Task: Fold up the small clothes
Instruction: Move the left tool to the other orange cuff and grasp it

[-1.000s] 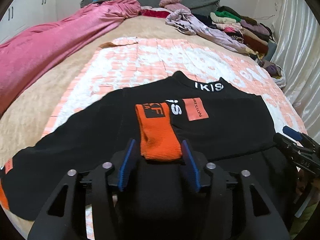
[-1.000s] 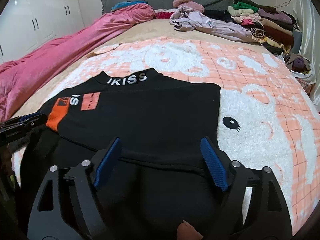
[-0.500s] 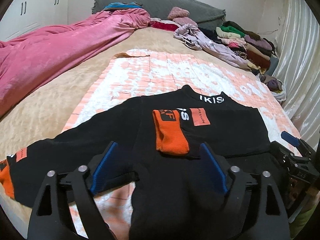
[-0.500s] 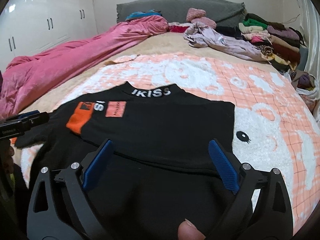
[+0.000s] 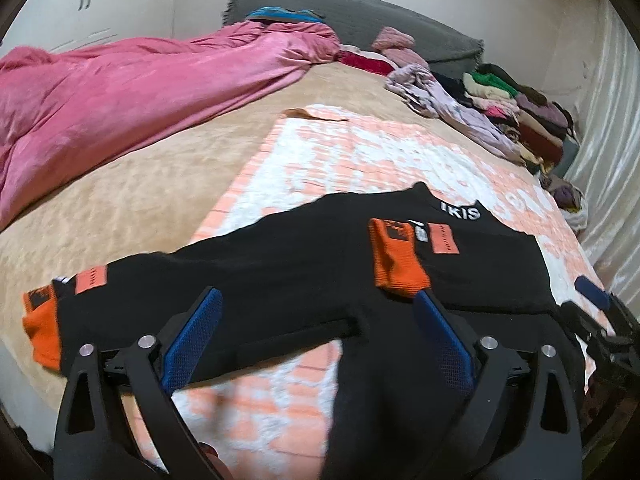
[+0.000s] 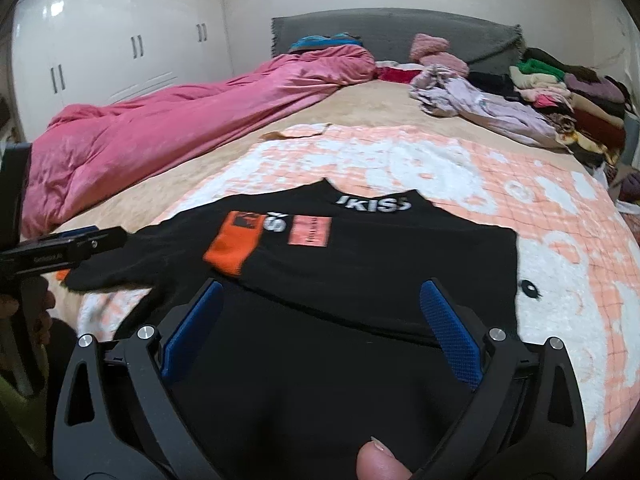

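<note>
A black long-sleeved top (image 5: 304,264) with white collar lettering and orange cuffs lies on the bed. One sleeve is folded over its chest, its orange cuff (image 5: 396,260) lying there. The other sleeve stretches left, ending in an orange cuff (image 5: 42,328). My left gripper (image 5: 316,340) is open and empty, above the top's near left part. My right gripper (image 6: 320,328) is open and empty over the top's (image 6: 360,264) lower part. The left gripper (image 6: 60,250) shows side-on in the right wrist view. The right gripper's blue fingertip (image 5: 592,292) shows in the left wrist view.
The top rests on a pink-and-white fleece blanket (image 6: 480,168) on a beige bed. A pink duvet (image 5: 120,96) lies along the left. Piles of clothes (image 6: 560,100) sit at the far right by the grey headboard. White wardrobes (image 6: 120,40) stand at left.
My left gripper has let go of the orange cuff, opened wide, and pulled back and to the left. My right gripper has drawn back a little, still open.
</note>
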The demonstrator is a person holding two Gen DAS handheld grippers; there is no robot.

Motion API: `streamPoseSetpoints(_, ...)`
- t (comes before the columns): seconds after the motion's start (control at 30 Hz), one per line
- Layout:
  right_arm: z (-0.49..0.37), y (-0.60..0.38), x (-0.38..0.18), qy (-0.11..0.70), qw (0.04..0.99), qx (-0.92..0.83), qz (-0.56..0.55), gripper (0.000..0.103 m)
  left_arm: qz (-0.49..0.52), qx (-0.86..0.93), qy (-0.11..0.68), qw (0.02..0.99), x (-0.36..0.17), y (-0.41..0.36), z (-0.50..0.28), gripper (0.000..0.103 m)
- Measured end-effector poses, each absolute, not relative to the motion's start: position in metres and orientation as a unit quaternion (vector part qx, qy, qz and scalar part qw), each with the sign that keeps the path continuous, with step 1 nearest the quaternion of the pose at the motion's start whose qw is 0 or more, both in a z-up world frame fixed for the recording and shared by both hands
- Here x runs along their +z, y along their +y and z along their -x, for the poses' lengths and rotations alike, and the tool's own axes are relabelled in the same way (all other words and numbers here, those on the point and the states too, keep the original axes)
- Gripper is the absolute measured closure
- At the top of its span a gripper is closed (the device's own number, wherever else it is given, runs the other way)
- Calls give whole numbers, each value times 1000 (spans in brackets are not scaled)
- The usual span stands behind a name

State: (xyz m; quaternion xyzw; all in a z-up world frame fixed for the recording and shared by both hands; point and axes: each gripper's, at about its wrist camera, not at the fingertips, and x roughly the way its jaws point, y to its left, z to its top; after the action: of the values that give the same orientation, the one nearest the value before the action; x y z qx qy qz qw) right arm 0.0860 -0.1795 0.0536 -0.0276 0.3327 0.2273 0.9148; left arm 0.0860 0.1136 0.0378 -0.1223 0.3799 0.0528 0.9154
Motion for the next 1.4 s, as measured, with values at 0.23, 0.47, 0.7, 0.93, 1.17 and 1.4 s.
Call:
streamPoseSetpoints(0.23, -75, -144, 57, 330, 907, 257, 44, 10, 144, 83, 371, 914, 42, 146, -69, 7)
streamPoseSetpoints(0.47, -65, -102, 58, 330, 896, 290, 71, 10, 162, 109, 355, 914, 48, 177, -52, 7)
streamPoseSetpoints(0.7, -55, -63, 57, 333, 883, 321, 77, 10, 191, 164, 344, 904, 46, 225, -24, 7)
streamPoseSetpoints(0.93, -51, -30, 56, 339, 876, 333, 85, 10, 229, 214, 339, 887, 36, 274, 7, 7)
streamPoseSetpoints(1.17, -48, -1, 52, 344, 868, 342, 105, 10, 256, 254, 348, 866, 19, 313, 26, 7)
streamPoseSetpoints(1.4, -45, 26, 45, 359, 854, 360, 110, 10, 323, 231, 362, 843, -10, 339, 31, 8)
